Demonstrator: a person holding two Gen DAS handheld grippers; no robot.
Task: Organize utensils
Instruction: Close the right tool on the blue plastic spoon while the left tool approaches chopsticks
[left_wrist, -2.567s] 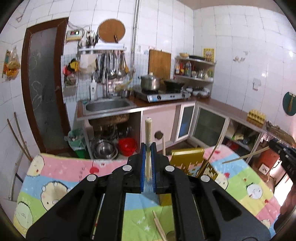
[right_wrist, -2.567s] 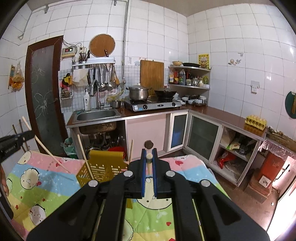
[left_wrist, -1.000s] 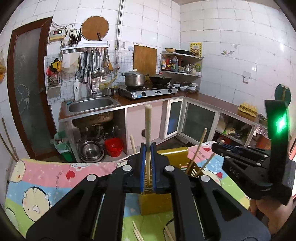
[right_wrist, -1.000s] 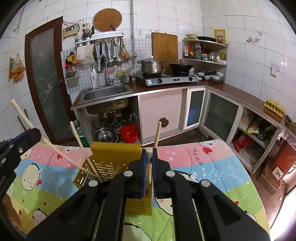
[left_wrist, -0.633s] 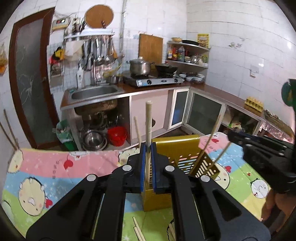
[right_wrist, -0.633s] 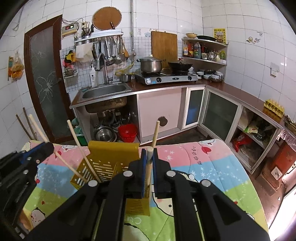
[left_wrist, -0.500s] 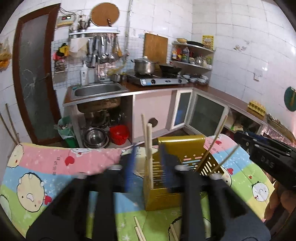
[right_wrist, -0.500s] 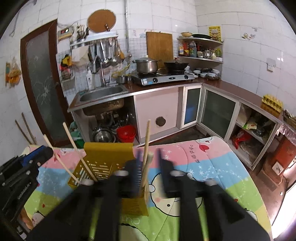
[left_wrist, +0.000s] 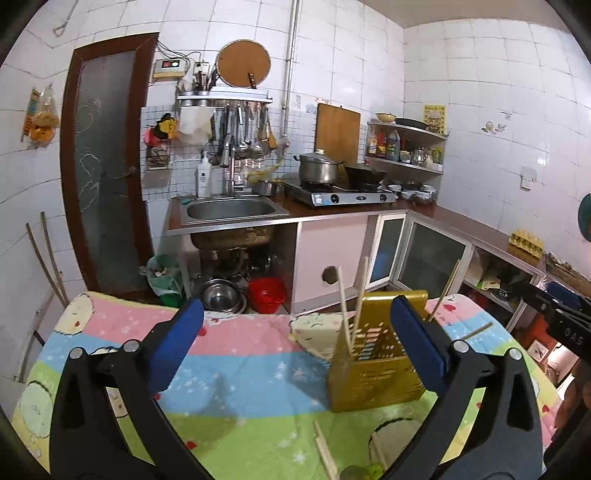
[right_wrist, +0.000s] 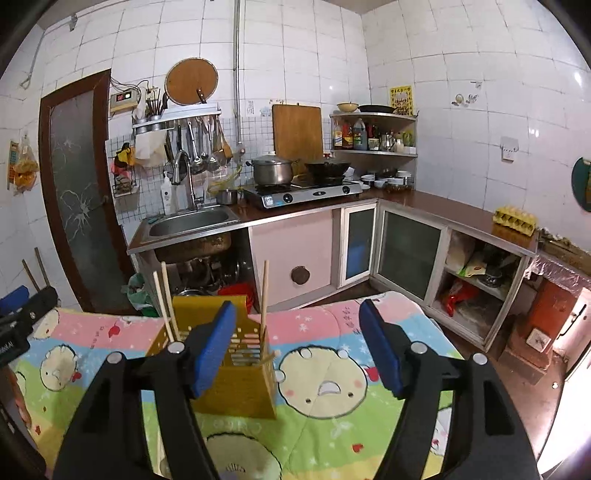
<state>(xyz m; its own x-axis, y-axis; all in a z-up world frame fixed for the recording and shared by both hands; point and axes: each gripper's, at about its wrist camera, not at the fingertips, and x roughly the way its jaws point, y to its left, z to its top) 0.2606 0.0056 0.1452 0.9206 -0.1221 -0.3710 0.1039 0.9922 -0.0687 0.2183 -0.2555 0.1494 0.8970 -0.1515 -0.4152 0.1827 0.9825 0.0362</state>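
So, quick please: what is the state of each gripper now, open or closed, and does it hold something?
Left gripper: open, holding nothing.
Right gripper: open, holding nothing.

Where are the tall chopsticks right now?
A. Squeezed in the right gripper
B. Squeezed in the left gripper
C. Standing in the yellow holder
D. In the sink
C: the chopsticks stand upright in the yellow holder on the cartoon blanket, while the left gripper and the right gripper are both wide open with nothing between their blue pads.
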